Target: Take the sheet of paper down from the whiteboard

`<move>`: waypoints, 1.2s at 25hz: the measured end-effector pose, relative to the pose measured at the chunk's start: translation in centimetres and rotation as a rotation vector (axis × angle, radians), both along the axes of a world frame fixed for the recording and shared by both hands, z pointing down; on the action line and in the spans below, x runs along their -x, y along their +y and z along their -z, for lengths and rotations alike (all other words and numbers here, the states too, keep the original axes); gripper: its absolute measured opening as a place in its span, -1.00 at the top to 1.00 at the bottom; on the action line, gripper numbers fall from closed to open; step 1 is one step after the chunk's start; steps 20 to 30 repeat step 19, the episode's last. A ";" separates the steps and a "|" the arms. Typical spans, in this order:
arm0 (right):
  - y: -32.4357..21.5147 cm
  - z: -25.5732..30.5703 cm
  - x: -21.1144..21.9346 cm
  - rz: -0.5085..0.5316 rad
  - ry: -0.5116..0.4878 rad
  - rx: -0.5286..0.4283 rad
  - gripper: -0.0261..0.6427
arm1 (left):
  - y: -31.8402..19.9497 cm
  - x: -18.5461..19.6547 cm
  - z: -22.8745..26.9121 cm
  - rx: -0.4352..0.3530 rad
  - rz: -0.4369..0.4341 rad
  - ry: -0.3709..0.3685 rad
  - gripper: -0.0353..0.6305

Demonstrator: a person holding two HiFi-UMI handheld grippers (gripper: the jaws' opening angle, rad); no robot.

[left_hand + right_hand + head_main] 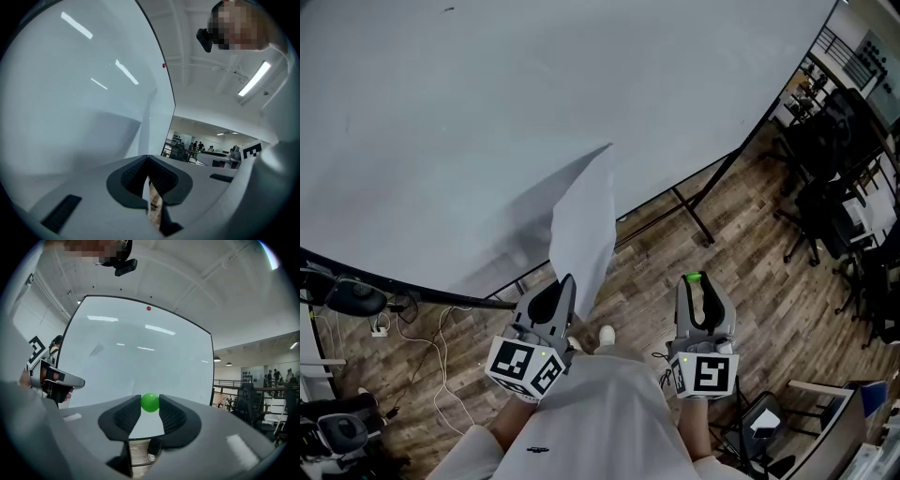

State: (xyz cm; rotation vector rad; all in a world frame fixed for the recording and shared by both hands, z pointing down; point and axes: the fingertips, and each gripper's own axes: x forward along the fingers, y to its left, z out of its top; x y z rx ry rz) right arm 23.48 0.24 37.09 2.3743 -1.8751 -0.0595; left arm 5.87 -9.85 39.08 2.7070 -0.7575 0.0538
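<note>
Left gripper (pixel 567 281), at 7 o'clock: clamped shut on paper (pixel 586 216). Right gripper (pixel 695 286), at 5 o'clock: closed on green ball (pixel 150 402). Judged nearly done: seemingly freed from whiteboard (pixel 487 112), not yet carried away.

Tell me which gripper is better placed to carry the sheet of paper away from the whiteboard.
Left. The left gripper is shut on the sheet of paper; the right gripper holds a green ball.

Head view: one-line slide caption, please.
Left gripper holds the sheet of paper before the whiteboard; right gripper grips a green ball.
</note>
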 end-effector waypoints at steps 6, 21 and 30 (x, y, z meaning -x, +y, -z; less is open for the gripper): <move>0.1 -0.2 -0.5 -0.009 -0.014 -0.004 0.53 | -0.1 -0.2 -0.2 -0.005 0.006 0.002 0.88; -0.4 -0.3 -0.5 -0.014 -0.012 -0.011 0.53 | -0.8 -0.7 0.0 -0.013 -0.013 -0.004 0.88; -0.4 -0.3 -0.5 -0.014 -0.012 -0.011 0.53 | -0.8 -0.7 0.0 -0.013 -0.013 -0.004 0.88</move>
